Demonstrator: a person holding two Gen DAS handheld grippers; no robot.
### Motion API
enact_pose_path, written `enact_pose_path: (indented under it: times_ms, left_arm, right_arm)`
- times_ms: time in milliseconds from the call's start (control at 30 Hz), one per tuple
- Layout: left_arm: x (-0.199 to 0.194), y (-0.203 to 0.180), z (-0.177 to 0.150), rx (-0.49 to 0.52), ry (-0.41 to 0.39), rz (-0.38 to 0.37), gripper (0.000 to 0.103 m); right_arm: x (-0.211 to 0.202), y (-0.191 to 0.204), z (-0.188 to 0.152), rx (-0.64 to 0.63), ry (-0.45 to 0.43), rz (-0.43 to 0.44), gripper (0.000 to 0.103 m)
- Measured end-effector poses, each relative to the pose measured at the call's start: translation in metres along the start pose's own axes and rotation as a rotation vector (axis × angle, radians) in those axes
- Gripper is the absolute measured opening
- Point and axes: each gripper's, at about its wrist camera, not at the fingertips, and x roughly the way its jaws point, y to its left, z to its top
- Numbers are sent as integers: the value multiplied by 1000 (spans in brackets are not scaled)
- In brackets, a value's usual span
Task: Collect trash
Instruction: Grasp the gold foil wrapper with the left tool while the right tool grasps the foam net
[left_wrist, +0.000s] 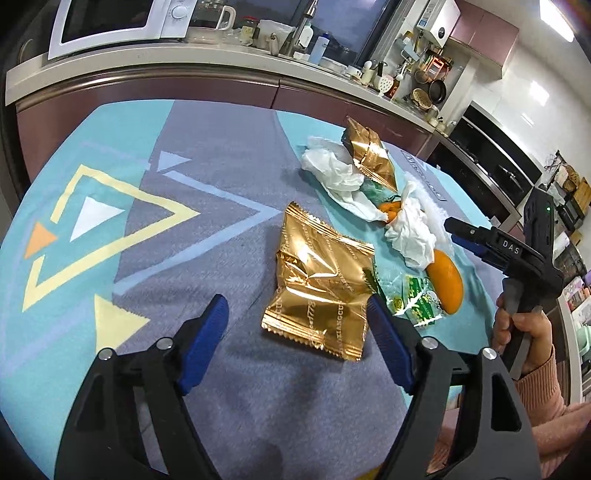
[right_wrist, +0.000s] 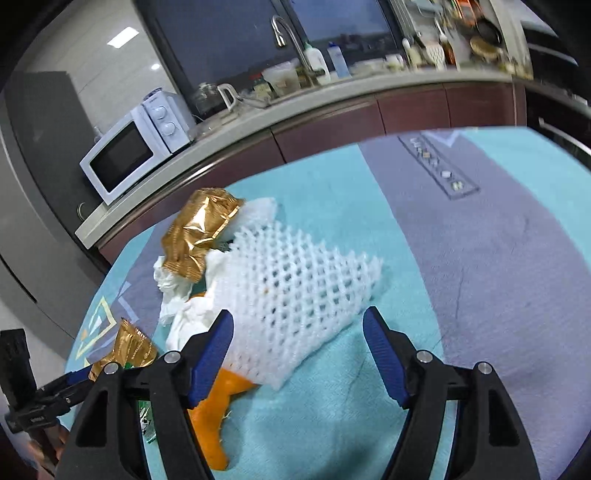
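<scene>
**Trash scattered on patterned cloth, both grippers spread wide**

Left wrist view, far left: patterned cloth (left_wrist: 122, 206) in teal, grey and yellow covering the table. Left gripper (left_wrist: 295, 325) low over the cloth, jaws apart, nothing between them. Large gold wrapper (left_wrist: 321, 284) flat and crumpled just ahead of the fingertips, its right edge touching the right finger. Green wrapper (left_wrist: 413, 299) just right of it, partly tucked behind that finger. Orange peel (left_wrist: 447, 280) touching the green wrapper on its right side. Crumpled white tissue (left_wrist: 410, 229) directly above the peel. Second gold wrapper (left_wrist: 369, 151) farther back, resting on more white tissue. Right gripper (left_wrist: 454, 229) entering from the right edge, side-on over the tissue.

Right wrist view, far left: microwave (right_wrist: 136, 151) on the counter behind the table. Second gold wrapper (right_wrist: 199, 236) at the left of the pile, on tissue. White foam net (right_wrist: 295, 291) at centre, lying over the tissue and the orange peel (right_wrist: 214, 417), its near edge just ahead of the left finger. Right gripper (right_wrist: 299, 339) with jaws wide apart, empty. Bare cloth (right_wrist: 480, 258) to the right.
</scene>
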Motion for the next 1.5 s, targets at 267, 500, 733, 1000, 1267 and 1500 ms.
enact_pose_path:
  times_ms: [267, 500, 733, 1000, 1267, 1500]
  left_arm:
    - [6, -9, 1, 21, 17, 12, 50]
    - [3, -6, 1, -6, 19, -17, 24]
    - [-6, -2, 0, -31, -3, -39, 14]
    - [-27, 3, 2, -36, -52, -45, 10]
    - [-53, 11, 2, -47, -112, -45, 9]
    - [-76, 14, 0, -51, -155, -29, 9]
  right_arm:
    - [9, -14, 0, 104, 38, 123, 52]
    - [3, -16, -3, 124, 12, 151, 14]
    - [-15, -11, -2, 92, -42, 170, 10]
    - [-44, 5, 6, 31, -125, 181, 10]
    - [-65, 24, 11, -10, -163, 228, 10]
    - [-62, 59, 10, -80, -144, 318, 10]
